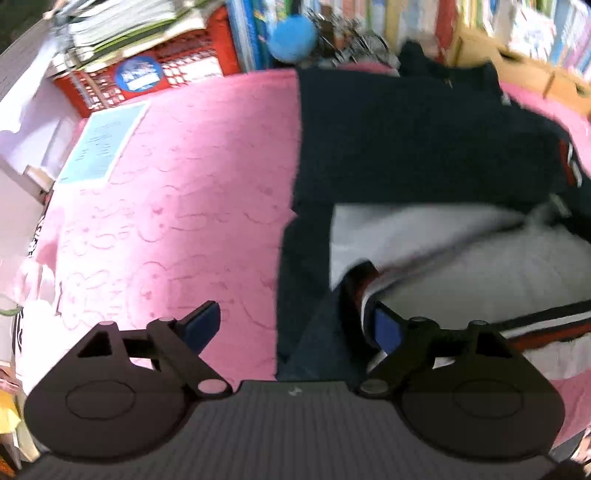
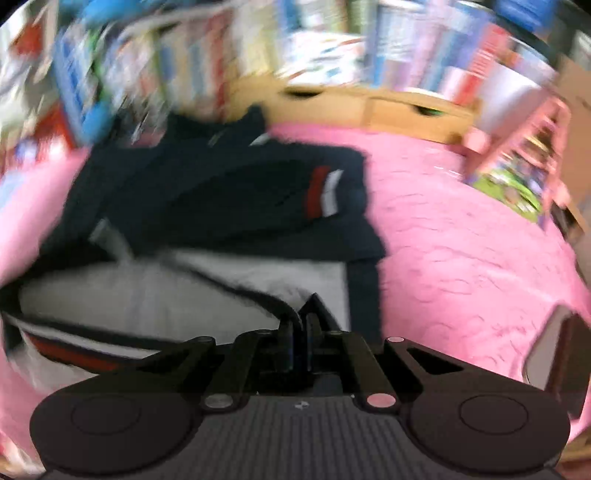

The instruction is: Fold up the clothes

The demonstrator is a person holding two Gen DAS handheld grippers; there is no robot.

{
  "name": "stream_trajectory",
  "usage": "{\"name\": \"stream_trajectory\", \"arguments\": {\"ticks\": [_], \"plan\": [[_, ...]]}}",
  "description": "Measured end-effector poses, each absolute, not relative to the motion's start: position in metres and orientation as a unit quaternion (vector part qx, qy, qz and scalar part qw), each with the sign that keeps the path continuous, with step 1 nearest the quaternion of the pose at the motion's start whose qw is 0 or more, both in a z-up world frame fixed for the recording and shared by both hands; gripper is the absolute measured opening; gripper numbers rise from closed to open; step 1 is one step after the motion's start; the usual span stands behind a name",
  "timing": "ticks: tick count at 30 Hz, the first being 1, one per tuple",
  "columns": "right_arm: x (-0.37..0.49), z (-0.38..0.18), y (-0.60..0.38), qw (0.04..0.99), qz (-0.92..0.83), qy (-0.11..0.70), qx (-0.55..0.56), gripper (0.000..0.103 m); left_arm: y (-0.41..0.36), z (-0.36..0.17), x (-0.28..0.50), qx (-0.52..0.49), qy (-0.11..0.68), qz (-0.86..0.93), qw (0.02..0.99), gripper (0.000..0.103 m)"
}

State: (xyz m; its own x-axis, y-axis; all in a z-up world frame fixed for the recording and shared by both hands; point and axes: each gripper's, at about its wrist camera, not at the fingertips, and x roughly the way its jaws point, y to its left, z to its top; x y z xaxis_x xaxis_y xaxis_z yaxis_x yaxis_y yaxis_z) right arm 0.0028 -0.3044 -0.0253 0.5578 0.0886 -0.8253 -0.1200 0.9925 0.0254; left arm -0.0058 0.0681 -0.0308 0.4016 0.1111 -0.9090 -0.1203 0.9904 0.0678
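The work surface is covered by a pink blanket [image 1: 177, 177] with a faint embossed pattern. A navy jacket [image 1: 388, 147] lies on it, with its white lining [image 1: 443, 236] turned outward on the near side and a red-and-white stripe [image 2: 323, 192] on its sleeve. A second red, white and navy band [image 1: 535, 328] runs along the near hem.

Left claw [image 1: 295, 325]: released. Its jaws stand wide apart. The left blue pad [image 1: 201, 325] is over bare blanket; the right blue pad [image 1: 386, 328] sits against the striped edge of the jacket. The dark near-left corner of the jacket lies between the two pads, but they do not press on it.

Right claw [image 2: 300, 325]: clenched. Its jaws meet in the centre of the right wrist view, over the white lining at the jacket's near-right edge. A dark cord or seam curves up to the fingertips; whether fabric is pinched between them cannot be told, since the frame is blurred.

Surroundings: a light blue sheet of paper [image 1: 103, 144] lies on the blanket at far left, just beside a red crate [image 1: 147, 74] with stacked papers on top. A blue ball [image 1: 293, 35] and shelves of books [image 2: 406, 40] stand behind the jacket. A wooden drawer unit [image 2: 369, 103] borders the far edge.
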Motion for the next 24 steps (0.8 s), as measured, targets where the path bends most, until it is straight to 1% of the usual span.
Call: {"name": "stream_trajectory", "arguments": {"ticks": [3, 6, 9, 14, 16, 20, 21, 22, 24], "plan": [[0.0, -0.001, -0.332, 0.883, 0.056, 0.463, 0.05, 0.008, 0.081, -0.008, -0.011, -0.051, 0.532, 0.047, 0.844, 0.088], [-0.011, 0.024, -0.349, 0.879, 0.07, 0.464, 0.082, 0.008, 0.085, 0.016, -0.022, -0.066, 0.529, 0.02, 0.846, 0.088], [-0.029, 0.039, -0.366, 0.856, 0.092, 0.497, 0.106, 0.008, 0.096, 0.032, -0.045, -0.063, 0.543, -0.019, 0.837, 0.09], [-0.057, 0.025, -0.384, 0.782, 0.1, 0.605, 0.112, 0.009, 0.112, 0.008, -0.072, -0.086, 0.654, -0.052, 0.75, 0.091], [-0.058, 0.019, -0.386, 0.771, 0.096, 0.619, 0.115, 0.009, 0.11, 0.001, -0.076, -0.088, 0.667, -0.061, 0.738, 0.091], [-0.028, 0.015, -0.384, 0.779, 0.089, 0.605, 0.138, 0.009, 0.107, -0.004, -0.044, -0.092, 0.653, -0.056, 0.75, 0.091], [-0.015, 0.013, -0.383, 0.784, 0.09, 0.597, 0.144, 0.009, 0.107, -0.005, -0.029, -0.095, 0.644, -0.054, 0.757, 0.091], [0.002, 0.01, -0.382, 0.787, 0.087, 0.591, 0.152, 0.009, 0.106, -0.008, -0.009, -0.096, 0.638, -0.055, 0.762, 0.094], [0.037, -0.005, -0.379, 0.789, 0.076, 0.586, 0.168, 0.01, 0.106, -0.017, 0.029, -0.1, 0.635, -0.046, 0.765, 0.094]]}}
